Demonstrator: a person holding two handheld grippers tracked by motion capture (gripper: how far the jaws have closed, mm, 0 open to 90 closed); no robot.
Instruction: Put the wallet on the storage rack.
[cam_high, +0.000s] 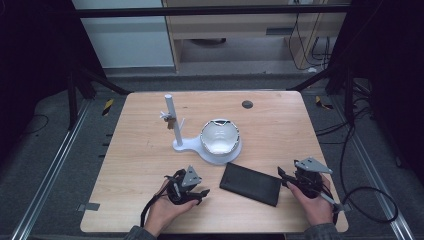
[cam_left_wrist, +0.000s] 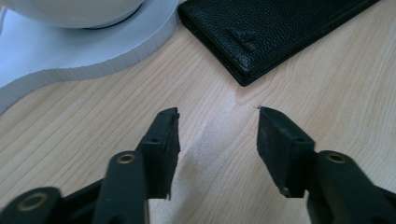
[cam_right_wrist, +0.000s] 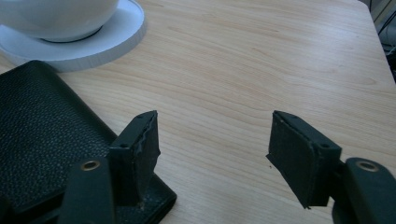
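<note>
Wallet (cam_high: 251, 184) flat on wooden table (cam_high: 280, 125)

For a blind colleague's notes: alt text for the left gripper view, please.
The left gripper hangs open over bare wooden table. Beyond its jaws lies a closed black wallet, beside a white stand base holding a white bowl.
</note>
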